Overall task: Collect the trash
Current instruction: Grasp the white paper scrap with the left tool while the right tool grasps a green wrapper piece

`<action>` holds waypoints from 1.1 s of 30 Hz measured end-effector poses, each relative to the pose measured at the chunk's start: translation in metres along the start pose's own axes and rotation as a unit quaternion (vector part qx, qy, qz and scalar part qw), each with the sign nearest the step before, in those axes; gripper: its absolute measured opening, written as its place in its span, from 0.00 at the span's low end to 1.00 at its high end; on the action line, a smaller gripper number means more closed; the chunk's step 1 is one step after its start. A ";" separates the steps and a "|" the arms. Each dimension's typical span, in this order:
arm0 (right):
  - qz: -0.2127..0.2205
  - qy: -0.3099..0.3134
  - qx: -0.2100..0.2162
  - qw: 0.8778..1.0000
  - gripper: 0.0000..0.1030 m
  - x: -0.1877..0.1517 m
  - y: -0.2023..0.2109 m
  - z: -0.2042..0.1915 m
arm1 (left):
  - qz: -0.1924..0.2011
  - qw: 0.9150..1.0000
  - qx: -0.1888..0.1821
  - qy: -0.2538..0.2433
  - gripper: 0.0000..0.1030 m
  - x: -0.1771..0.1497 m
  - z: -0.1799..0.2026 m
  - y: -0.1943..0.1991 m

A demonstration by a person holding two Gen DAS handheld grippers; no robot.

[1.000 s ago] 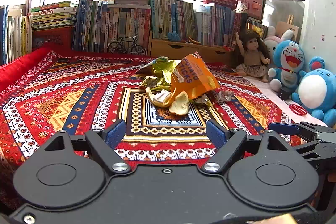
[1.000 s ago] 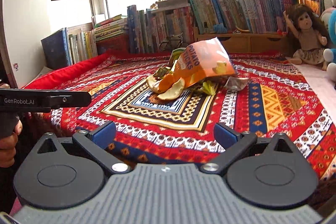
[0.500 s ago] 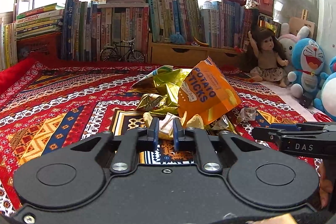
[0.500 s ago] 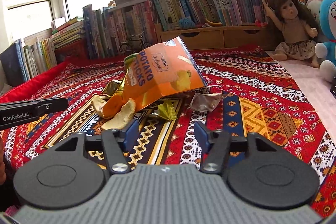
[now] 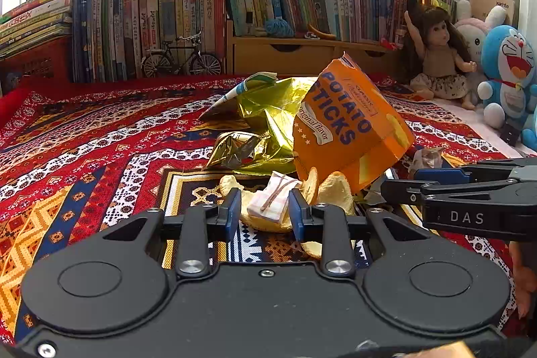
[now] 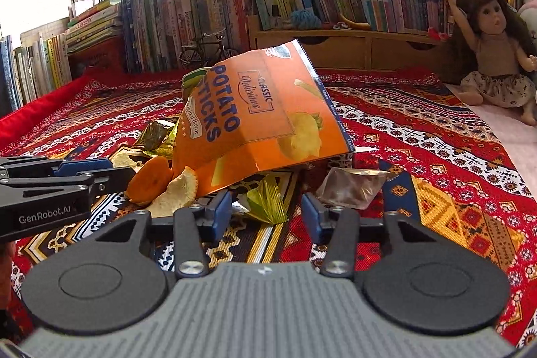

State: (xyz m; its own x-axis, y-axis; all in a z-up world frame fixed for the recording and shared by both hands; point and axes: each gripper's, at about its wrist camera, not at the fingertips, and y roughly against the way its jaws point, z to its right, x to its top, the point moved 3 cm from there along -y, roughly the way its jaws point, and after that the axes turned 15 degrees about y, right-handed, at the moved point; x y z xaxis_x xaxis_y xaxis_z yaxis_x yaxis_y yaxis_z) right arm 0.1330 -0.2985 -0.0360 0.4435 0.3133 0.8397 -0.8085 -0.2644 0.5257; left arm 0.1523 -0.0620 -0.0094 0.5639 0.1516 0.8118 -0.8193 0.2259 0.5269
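A pile of trash lies on the red patterned blanket (image 5: 100, 156). An orange potato sticks bag (image 5: 349, 136) (image 6: 261, 123) leans over gold foil wrappers (image 5: 261, 123) and orange peels (image 5: 332, 190) (image 6: 151, 180). My left gripper (image 5: 263, 213) is open. Its fingers straddle a small white packet (image 5: 272, 200) resting in a peel. The right gripper (image 6: 266, 215) is open too, with a folded green wrapper (image 6: 268, 202) between its fingertips. A crumpled clear wrapper (image 6: 352, 187) lies just to its right. Each gripper shows side-on in the other's view.
Rows of books (image 5: 167, 15) and a model bicycle (image 5: 181, 59) line the back by the window. A wooden drawer unit (image 5: 302, 52), a doll (image 5: 439, 59) (image 6: 496, 56) and plush toys (image 5: 506, 72) stand at the back right. A hand (image 5: 523, 274) shows at the right edge.
Both grippers moved forward up to the trash pile. The left jaws, nearly shut half a second ago, have spread around the white packet. The right jaws narrowed slightly.
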 end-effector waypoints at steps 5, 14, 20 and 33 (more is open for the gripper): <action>-0.029 0.000 0.012 1.000 0.52 0.000 -0.014 -0.002 | -0.013 1.000 0.002 -0.015 0.27 -0.001 0.005 -0.013; -0.019 0.010 0.016 1.000 0.24 -0.002 -0.002 -0.009 | 0.003 1.000 0.006 -0.012 0.06 0.001 0.005 -0.003; -0.002 0.028 0.015 0.999 0.22 -0.006 0.017 -0.018 | 0.017 1.000 0.009 -0.018 0.03 -0.002 0.007 0.024; 0.010 0.029 0.025 0.999 0.24 -0.015 0.044 -0.028 | -0.006 1.000 0.007 -0.025 0.32 0.004 0.008 -0.006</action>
State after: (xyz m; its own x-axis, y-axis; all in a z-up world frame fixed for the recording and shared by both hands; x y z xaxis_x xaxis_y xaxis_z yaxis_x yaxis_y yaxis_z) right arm 0.0799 -0.2895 -0.0288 0.4032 0.3589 0.8418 -0.7965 -0.3154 0.5159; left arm 0.1584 -0.0708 -0.0074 0.5687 0.0994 0.8165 -0.8135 0.2144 0.5406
